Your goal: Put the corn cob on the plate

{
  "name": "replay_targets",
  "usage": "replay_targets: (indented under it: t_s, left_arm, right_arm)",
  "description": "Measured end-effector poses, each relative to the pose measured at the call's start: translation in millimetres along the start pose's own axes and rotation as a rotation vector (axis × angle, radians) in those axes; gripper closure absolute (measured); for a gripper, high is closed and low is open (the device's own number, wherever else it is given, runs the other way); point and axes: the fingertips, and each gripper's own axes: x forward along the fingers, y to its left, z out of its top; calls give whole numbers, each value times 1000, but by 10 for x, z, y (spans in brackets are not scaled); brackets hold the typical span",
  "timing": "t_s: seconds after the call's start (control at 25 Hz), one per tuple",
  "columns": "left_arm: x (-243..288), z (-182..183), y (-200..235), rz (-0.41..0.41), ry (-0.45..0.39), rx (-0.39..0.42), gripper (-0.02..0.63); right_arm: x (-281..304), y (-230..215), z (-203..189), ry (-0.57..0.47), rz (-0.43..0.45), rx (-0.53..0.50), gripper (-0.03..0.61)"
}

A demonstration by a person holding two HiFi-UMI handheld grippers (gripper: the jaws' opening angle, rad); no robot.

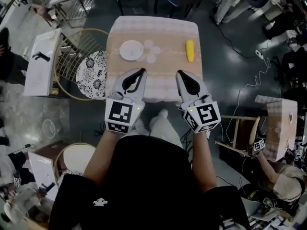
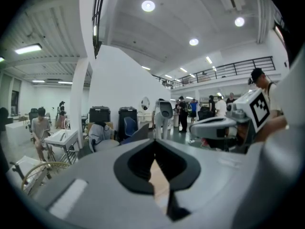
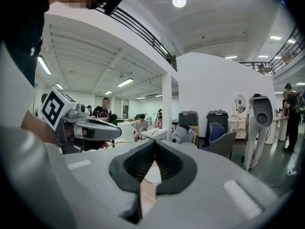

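Yellow corn cob [image 1: 190, 51] lies on the small cloth-covered table [image 1: 163, 30], well apart at 3 o'clock from the empty white plate [image 1: 131, 50]. Left gripper [image 1: 142, 71] and right gripper [image 1: 178, 73], over the table's 6 o'clock edge: jaws together, nothing between them.

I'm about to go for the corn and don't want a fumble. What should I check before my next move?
1. The corn cob lies free, nothing on it: ok.
2. The plate is empty: ok.
3. The right tool is open for a grasp: not ok, jaws shut.
4. The left tool carries nothing: ok, shut and empty.
5. The cloth between right tool and cob is clear: ok.
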Motion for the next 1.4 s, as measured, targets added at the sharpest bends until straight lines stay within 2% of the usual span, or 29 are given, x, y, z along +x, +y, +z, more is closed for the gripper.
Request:
replay_targets:
  t_s: [0.32,0.84,1.04,1.4]
  left_arm:
    - [399,9,100,-10,30,-15,609]
    - [1279,129,384,21,72,-63,609]
    - [1549,48,395,20,103,-68,609]
    - [1936,-267,334,14,178,-138,609]
  right_arm:
    - [214,-445,-76,35,-24,21,578]
    - [826,-1384,-125,50,-8,54,578]
    - [988,-1599,-296,78,9,79,578]
    - [1203,-2016,-785,168,-2,125,578]
